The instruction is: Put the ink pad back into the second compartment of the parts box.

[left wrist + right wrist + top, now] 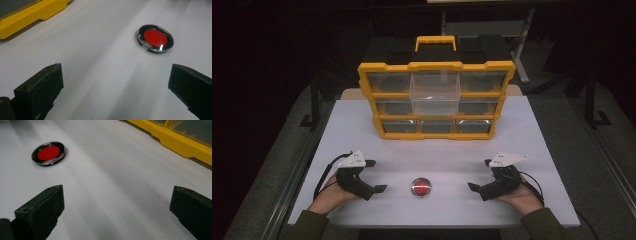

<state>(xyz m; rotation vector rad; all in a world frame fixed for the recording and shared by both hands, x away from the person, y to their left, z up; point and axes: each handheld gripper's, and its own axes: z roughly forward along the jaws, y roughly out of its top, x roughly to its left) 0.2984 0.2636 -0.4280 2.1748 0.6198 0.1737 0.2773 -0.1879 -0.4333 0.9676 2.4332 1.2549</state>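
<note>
High view, red round compact (421, 187) label unreadable, left tongs (378, 176) apart, right tongs (478, 175) apart

We see olive-green sleeves at both wrists. Each hand grips a black tool: the left gripper (375, 176) and right gripper (480, 174) both carry a pale grey three-cornered plate, blocky black jaws with small screw holes, and a looping black cable.
</note>
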